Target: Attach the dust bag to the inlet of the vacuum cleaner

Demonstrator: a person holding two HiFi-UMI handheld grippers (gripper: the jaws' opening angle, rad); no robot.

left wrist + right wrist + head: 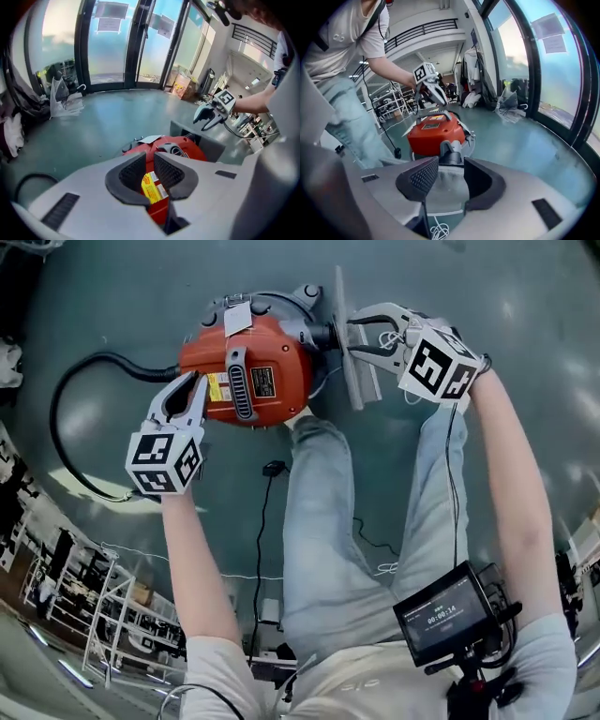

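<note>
An orange-red vacuum cleaner (pixel 248 371) (pixel 187 147) (pixel 433 131) stands on the green floor. A flat grey dust bag (pixel 356 371) (pixel 206 143) (pixel 447 185) stands on edge against the black inlet (pixel 323 334) (pixel 450 152) on its right side. My left gripper (pixel 185 390) (pixel 150 171) (pixel 433 96) hovers over the vacuum's left shoulder. Its jaws stand a narrow gap apart with nothing between them. My right gripper (pixel 354 336) (pixel 446 176) (pixel 208 117) is open, its tips either side of the bag's top edge by the inlet, with the pads off the fabric.
A black hose (pixel 70 418) loops out left of the vacuum. A thin black cable (pixel 262 521) runs toward the person's legs in jeans (pixel 328 521). A small screen (pixel 445 615) hangs at the chest. Metal racks (pixel 103 606) stand at the lower left and glass doors (pixel 126 42) behind.
</note>
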